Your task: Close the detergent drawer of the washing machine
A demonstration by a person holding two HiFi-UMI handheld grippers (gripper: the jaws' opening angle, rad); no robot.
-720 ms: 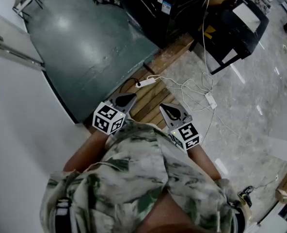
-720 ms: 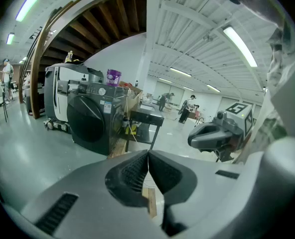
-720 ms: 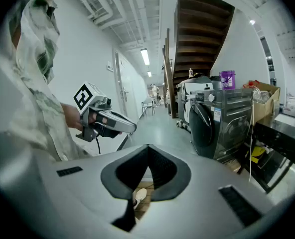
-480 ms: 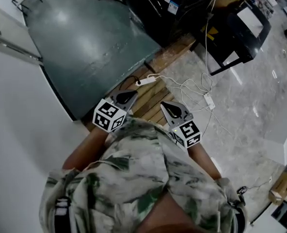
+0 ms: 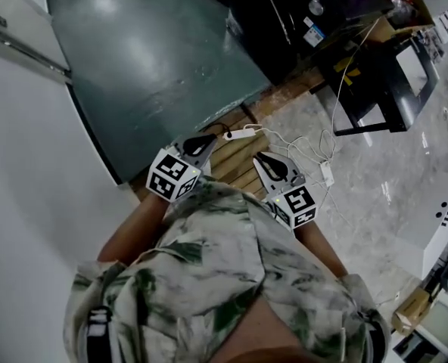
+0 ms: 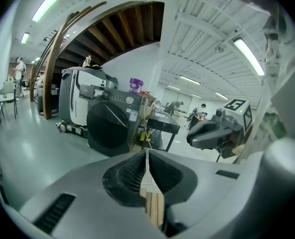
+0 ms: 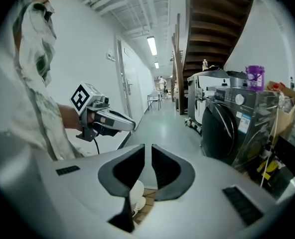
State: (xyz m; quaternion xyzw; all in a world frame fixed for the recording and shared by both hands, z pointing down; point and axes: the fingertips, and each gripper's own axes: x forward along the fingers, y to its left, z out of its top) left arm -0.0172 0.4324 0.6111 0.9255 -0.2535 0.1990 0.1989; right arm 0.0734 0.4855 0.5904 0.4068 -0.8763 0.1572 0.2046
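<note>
Jaws together on my left gripper, barely apart on right gripper; drawer of dark front-loading washing machine likely light, pushed by its front.

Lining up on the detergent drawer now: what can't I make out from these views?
- Detergent drawer of the dark front-loading washing machine: too small in both gripper views to tell if open; in the head view the machine is dark and cut by the top edge.
- Print on the purple plastic jug atop it: too small, right gripper view.
</note>
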